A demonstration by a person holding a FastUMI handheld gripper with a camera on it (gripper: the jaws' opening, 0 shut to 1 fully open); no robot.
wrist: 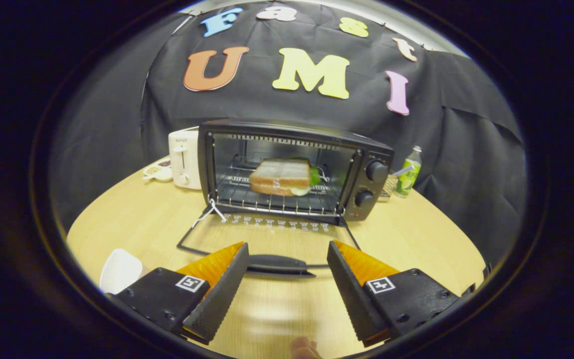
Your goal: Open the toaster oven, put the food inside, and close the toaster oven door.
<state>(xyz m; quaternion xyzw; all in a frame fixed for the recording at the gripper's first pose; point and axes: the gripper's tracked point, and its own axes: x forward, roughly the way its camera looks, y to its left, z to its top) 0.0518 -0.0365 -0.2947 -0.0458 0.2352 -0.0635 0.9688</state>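
1. Your gripper (287, 279) stood released, fingers spread wide, nothing between the pads; both fingers (217, 294) hovered over the wooden table (132, 219).
2. The toaster oven (292, 169) sat on the table beyond the fingers, its mouth facing you, long axis running left to right.
3. Its glass door (267, 234) lay fully dropped, flat toward you, hinged along the oven's front bottom edge. The door handle (277, 263) lay crosswise just ahead of the fingertips, spanning the gap between them, not touched.
4. The sandwich (281, 177) rested inside on the wire rack (247, 197), long side parallel to the oven front, crust face toward you; green leaf showed at its right end.
5. Two control knobs (375, 170) sat stacked on the oven's right panel.
6. A white toaster (183, 158) stood just beside the oven's left wall; a small dish (157, 170) further left.
7. A green bottle (408, 172) stood upright to the oven's right.
8. A white cup (119, 270) sat near your left finger.
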